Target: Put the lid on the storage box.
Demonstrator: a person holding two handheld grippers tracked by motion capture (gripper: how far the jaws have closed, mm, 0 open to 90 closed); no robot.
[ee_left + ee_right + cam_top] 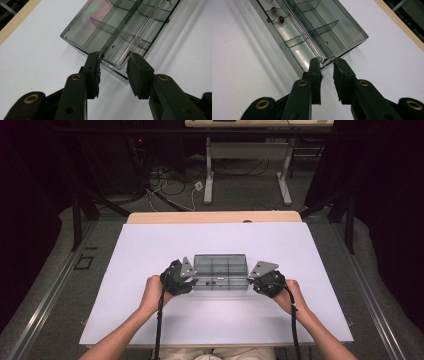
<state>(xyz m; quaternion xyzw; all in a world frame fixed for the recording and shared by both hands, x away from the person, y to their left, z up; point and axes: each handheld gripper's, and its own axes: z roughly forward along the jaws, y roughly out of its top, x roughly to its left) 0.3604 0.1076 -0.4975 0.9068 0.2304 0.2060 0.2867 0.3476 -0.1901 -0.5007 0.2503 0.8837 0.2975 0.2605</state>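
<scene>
A clear smoky plastic compartment box [220,265] lies in the middle of the white sheet, its lid raised off the base. My left gripper [194,281] is at the box's left end. In the left gripper view its jaws [113,58] straddle the lid's end [100,27], and both pads touch the lid's edges. My right gripper [250,281] is at the box's right end. In the right gripper view it [327,61] stands narrow, its tips pinching the lid's corner [329,30]. Two small red beads [281,19] sit in a base compartment.
The white sheet [215,320] covers a wooden table whose far edge [215,216] shows behind it. Beyond stand a desk's white legs [209,175] and loose cables [165,180] on the floor. Dark stands flank the table on both sides.
</scene>
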